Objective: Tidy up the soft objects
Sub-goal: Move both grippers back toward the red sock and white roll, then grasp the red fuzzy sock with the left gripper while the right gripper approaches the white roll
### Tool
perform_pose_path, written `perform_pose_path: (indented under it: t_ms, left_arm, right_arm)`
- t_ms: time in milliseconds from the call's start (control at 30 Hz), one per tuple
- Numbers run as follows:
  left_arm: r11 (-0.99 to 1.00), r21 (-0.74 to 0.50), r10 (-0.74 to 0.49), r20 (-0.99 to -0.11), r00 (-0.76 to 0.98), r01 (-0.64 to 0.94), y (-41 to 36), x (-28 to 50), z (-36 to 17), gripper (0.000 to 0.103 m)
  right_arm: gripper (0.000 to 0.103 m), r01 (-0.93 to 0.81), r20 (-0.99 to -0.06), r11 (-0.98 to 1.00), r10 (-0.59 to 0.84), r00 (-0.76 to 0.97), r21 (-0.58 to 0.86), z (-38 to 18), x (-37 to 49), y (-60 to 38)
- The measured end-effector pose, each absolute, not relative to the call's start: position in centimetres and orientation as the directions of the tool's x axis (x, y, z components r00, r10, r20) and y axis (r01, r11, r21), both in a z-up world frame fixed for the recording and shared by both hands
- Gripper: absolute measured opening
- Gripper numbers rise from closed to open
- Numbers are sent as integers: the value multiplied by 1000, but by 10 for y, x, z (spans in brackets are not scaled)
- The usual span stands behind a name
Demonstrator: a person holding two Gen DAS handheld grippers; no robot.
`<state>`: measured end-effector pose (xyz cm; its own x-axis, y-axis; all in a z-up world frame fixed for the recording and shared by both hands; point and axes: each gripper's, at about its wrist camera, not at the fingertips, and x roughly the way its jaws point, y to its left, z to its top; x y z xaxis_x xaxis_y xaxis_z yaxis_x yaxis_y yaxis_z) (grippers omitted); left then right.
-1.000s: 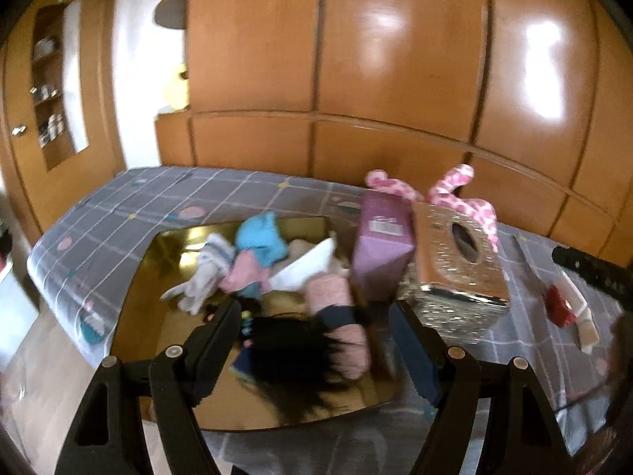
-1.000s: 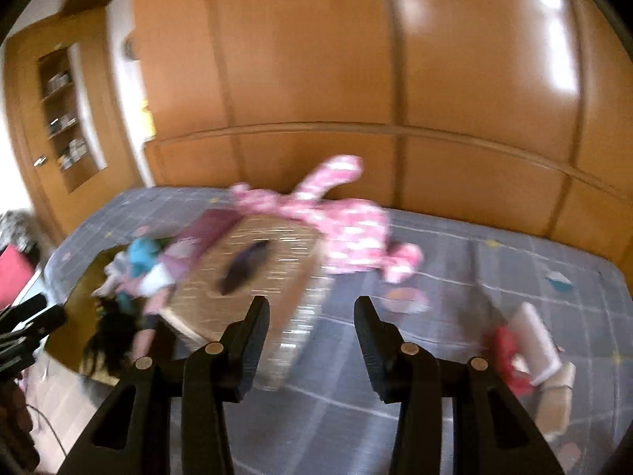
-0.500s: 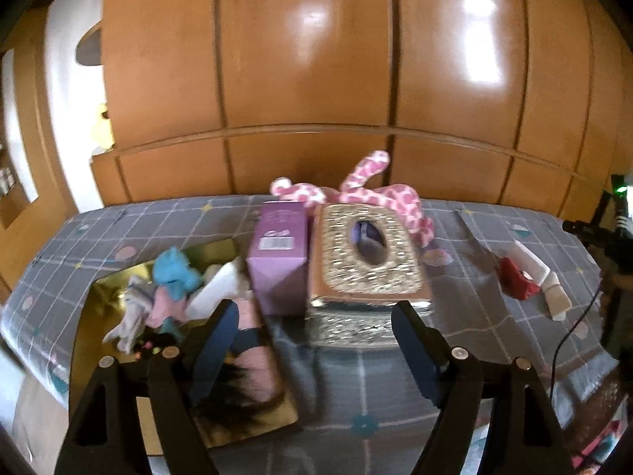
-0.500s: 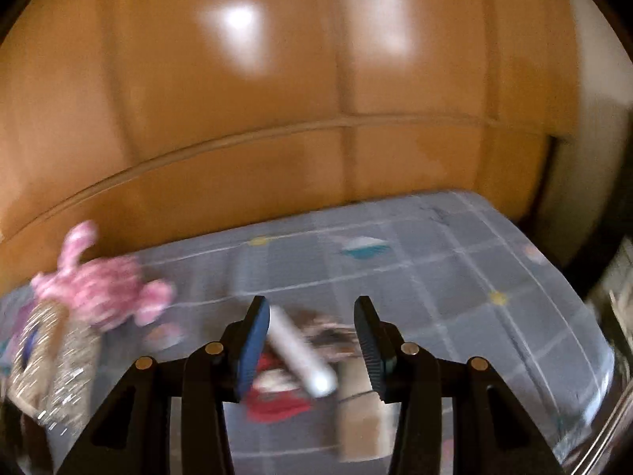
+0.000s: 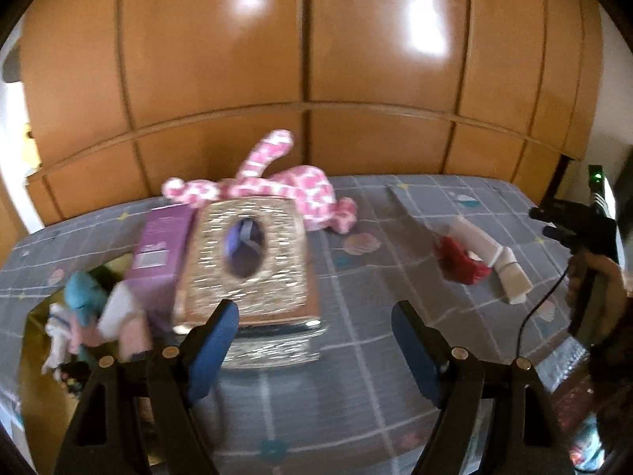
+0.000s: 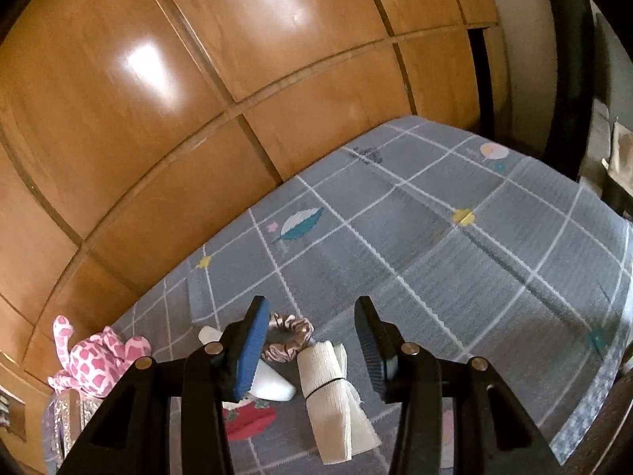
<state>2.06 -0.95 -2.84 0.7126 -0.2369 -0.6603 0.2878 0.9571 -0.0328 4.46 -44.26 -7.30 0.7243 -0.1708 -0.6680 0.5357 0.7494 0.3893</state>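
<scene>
Both tools (image 5: pixel 314 336) (image 6: pixel 310 338) gape empty; the cream rolled cloth (image 6: pixel 336 396) lies banded with black.

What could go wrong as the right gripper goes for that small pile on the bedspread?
The right gripper is open above a tight cluster: a cream roll, a brown scrunchie and a red piece. Closing here may catch two items at once, or nudge the roll aside. The views are blurred, so aim could be off.

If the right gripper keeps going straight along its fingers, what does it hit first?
Most likely the rolled white cloth with a black band, lying between the open fingers of the right gripper. The brown scrunchie sits just beyond; depth is hard to judge.
</scene>
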Motion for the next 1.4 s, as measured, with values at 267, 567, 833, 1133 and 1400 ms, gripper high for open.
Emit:
perform_pose_path:
  t_ms: [267,567,833,1133,1400]
  left_arm:
    - [921,-43,-300,-713,634,388,-68,41,-49,80]
    - [869,-125,-398,-753,525,479,-126,70,-72,70]
    - [840,-203,-455,-769,448,503,-177,105,-86,70]
    - [826,-228,-460,-801,383,515,-224,124,-108,70]
    - [821,-261,-470,-814,342,508,-249,134,-120,70]
  right_arm:
    - [45,542,-691,722,-122,713,431,-82,43,-451]
    - [45,514,-682,749,-114,722,419,-80,47,-445]
    - [45,490,-678,759,-87,730,430,-81,50,-445]
    - [45,480,-679,753,-61,732,451,-84,53,-446]
    - [45,476,-680,744,-39,732,470,-86,53,-446]
